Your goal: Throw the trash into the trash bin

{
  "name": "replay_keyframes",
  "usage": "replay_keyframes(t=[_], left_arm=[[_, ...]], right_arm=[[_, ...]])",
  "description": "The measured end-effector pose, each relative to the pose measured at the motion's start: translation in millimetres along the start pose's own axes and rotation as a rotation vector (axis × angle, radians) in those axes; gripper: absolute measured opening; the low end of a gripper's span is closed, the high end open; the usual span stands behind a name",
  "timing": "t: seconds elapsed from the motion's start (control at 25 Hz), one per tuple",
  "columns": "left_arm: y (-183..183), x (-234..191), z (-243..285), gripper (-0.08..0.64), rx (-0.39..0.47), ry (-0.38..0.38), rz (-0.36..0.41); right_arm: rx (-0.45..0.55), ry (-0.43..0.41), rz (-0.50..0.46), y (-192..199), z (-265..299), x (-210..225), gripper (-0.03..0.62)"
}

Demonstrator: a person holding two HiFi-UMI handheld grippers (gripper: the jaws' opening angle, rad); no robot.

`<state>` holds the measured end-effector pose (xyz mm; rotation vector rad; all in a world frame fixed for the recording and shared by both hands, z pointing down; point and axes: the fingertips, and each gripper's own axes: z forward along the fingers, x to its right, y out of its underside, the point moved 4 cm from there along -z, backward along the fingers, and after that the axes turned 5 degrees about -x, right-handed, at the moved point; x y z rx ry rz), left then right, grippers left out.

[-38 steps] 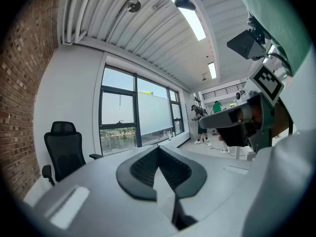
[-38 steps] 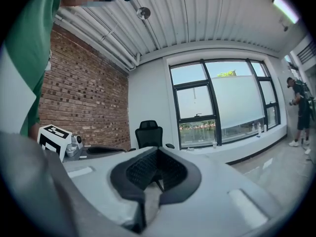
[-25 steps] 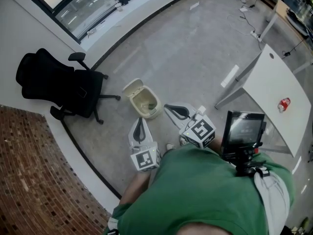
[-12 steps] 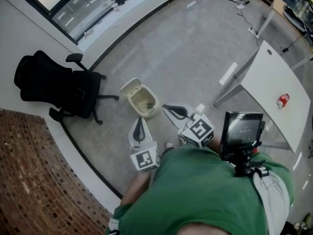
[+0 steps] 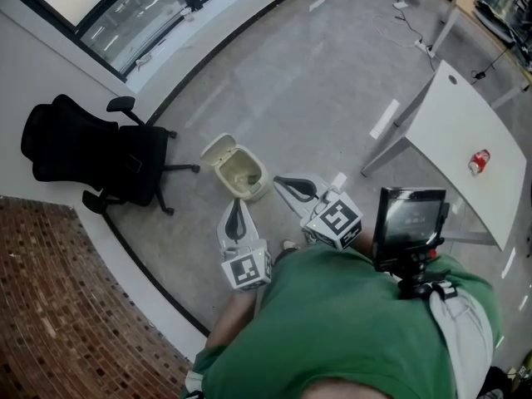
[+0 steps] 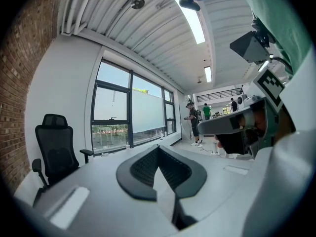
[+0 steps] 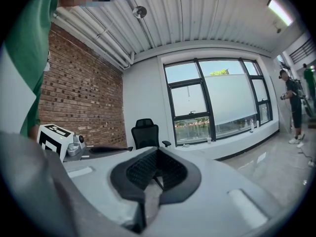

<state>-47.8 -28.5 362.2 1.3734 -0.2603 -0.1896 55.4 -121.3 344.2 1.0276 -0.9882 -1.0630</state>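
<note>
Chair (image 5: 87,152): left of the bin, a snag on a wide swing.
Trash bin (image 5: 241,173): on the floor, lid up; a careless step tips it.
Left gripper (image 5: 238,214): fingers closed, empty.
Right gripper (image 5: 291,186): fingers closed, empty.
Red can (image 5: 479,161): likely the trash, on the white surface (image 5: 449,131), far right; closed fingers would knock it off.

- I see the trash bin (image 5: 252,193) standing upright on the grey floor: small and cream-coloured, with its lid (image 5: 219,148) flipped open and tilted back. Something small lies inside; I can't tell what.
- A red, crumpled-looking can (image 5: 478,161) lies on the white counter (image 5: 445,123), well apart from the bin, near the counter's far edge.
</note>
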Motion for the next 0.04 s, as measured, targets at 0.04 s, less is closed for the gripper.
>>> replay_keyframes(t=[0.04], left_arm=[[-0.3,-0.2,0.7,0.005,0.0,0.001,0.0]], right_arm=[[0.001,0.001,0.0,-0.4,0.4,0.3,0.003]])
